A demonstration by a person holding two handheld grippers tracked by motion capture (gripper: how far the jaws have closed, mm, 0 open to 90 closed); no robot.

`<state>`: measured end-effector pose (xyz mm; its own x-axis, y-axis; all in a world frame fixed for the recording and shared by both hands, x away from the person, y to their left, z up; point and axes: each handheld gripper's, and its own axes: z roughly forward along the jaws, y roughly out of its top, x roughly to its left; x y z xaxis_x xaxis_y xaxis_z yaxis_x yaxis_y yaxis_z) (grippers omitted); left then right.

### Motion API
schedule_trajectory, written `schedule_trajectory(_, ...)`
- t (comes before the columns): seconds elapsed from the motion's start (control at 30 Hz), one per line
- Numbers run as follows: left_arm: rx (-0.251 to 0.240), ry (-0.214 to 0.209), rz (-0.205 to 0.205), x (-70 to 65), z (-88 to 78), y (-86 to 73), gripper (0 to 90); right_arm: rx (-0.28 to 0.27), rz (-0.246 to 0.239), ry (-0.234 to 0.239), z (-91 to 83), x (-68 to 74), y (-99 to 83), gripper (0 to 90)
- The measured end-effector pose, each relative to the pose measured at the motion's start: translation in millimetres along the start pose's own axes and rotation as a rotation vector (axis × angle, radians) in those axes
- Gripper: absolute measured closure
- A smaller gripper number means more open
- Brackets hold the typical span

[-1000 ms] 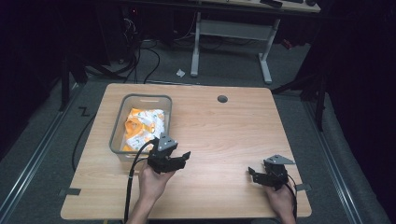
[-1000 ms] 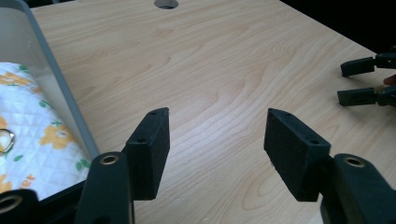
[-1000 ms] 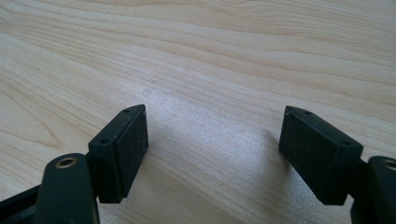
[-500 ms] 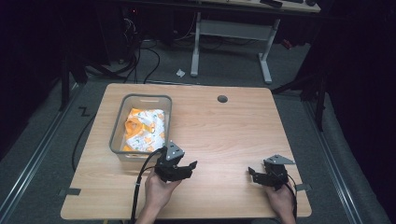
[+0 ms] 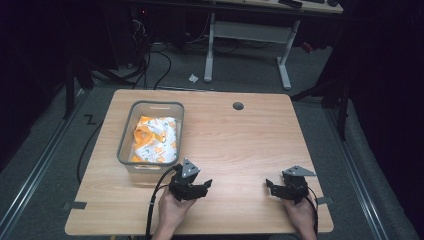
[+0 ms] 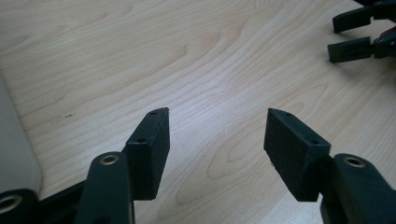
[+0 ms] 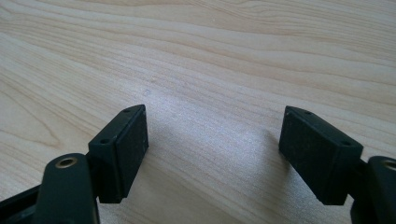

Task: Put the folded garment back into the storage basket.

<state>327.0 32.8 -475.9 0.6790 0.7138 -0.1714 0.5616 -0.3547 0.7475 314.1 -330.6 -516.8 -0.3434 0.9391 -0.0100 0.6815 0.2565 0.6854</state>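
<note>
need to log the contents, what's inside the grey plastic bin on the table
Inside the grey-rimmed clear plastic bin lies a crumpled heap of white and orange patterned packets or cloth. Which of these it is I cannot tell, and the heap hides whatever lies beneath it.

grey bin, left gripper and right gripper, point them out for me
grey bin [image 5: 151, 104]: high view, far rim.
left gripper [image 5: 204, 186]: high view, midway between its open fingertips.
right gripper [image 5: 269, 185]: high view, midway between its open fingertips.
</note>
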Motion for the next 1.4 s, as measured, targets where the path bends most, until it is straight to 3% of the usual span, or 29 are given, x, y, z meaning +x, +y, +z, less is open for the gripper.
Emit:
schedule_trajectory(0.83,0.018,0.035,-0.045,4.4,14.7,-21.1,40.8,0.000,-0.001,-0.001,0.0,0.0,0.0,24.2)
schedule_trajectory(1.4,0.041,0.087,-0.027,9.0,23.3,-29.2,40.6,0.000,0.000,0.000,0.0,0.0,0.0,24.2)
